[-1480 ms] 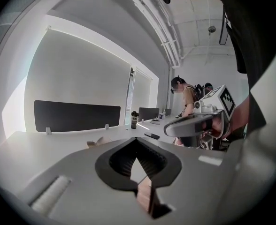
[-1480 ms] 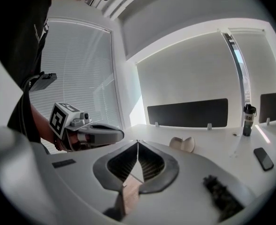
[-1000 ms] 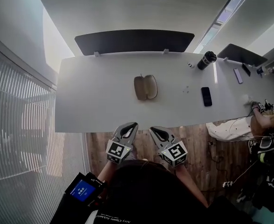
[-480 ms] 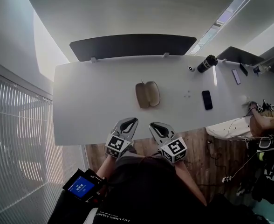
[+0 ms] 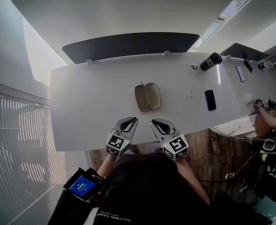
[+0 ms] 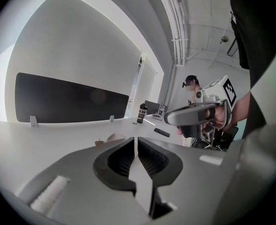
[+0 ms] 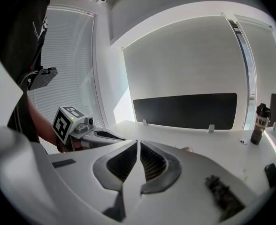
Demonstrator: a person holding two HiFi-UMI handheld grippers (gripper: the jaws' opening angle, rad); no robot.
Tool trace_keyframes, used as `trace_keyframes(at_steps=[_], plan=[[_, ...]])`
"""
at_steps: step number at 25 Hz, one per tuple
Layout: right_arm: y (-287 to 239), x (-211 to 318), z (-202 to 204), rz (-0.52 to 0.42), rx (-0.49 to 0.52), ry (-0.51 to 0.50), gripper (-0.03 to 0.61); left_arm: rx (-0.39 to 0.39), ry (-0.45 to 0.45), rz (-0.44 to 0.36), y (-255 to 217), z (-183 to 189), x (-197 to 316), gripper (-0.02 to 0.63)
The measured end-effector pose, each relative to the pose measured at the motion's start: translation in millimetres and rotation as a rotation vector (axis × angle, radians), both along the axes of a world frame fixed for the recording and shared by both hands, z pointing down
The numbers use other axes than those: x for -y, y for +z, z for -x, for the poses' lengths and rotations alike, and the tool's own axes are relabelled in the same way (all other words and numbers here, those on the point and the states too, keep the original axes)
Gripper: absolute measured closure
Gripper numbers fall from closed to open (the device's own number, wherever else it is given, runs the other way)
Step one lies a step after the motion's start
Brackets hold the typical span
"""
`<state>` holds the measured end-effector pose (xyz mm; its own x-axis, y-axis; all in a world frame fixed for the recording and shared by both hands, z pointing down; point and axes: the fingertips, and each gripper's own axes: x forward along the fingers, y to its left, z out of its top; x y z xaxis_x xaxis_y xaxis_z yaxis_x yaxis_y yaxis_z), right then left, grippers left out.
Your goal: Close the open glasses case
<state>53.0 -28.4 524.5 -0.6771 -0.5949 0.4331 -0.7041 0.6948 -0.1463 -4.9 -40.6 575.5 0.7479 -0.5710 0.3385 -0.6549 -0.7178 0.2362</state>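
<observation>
The open glasses case (image 5: 147,96) lies flat on the white table (image 5: 91,102), its two tan halves side by side. Both grippers hover over the table's near edge, short of the case and apart from it. My left gripper (image 5: 130,121) points at the case from the near left; its jaws are opening, a narrow slit between them and nothing in it (image 6: 137,139). My right gripper (image 5: 157,123) points from the near right, its jaws also a slit apart and empty (image 7: 138,143). The case peeks out low beyond each gripper's jaws (image 6: 111,138) (image 7: 187,149).
A dark partition panel (image 5: 128,45) stands along the table's far edge. On the table's right part are a black bottle (image 5: 209,61) and two phones (image 5: 210,99) (image 5: 240,73). Another person's hand (image 5: 262,108) rests at the far right. Window blinds run down the left.
Both grippers have moved forward from beyond the table's near edge to over it, closer to the case. The case has not moved.
</observation>
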Motion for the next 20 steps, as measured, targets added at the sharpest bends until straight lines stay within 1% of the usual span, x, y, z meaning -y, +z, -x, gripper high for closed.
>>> trace_keyframes(at_steps=[2,6,8,11,13,15,20], plan=[[-3,13,-6,-0.013,-0.001,-0.015,0.569,0.018,-0.008,-0.003,-1,-5,12,0.583],[-5,37,-20,-0.029,-0.01,-0.044,0.569,0.084,0.052,-0.019,4,-23,20,0.572],[1,47,-26,-0.029,-0.026,-0.056,0.569,0.098,0.065,-0.014,11,-25,26,0.572],[9,61,-35,-0.017,-0.042,-0.06,0.564,0.108,0.066,0.016,24,-29,36,0.566],[10,68,-36,-0.004,-0.032,-0.066,0.549,0.134,0.079,0.034,34,-30,41,0.56],[9,73,-37,0.0,-0.024,-0.079,0.529,0.16,0.091,0.054,45,-32,47,0.54],[19,81,-47,0.016,-0.041,-0.085,0.505,0.206,0.126,0.097,76,-37,56,0.515]])
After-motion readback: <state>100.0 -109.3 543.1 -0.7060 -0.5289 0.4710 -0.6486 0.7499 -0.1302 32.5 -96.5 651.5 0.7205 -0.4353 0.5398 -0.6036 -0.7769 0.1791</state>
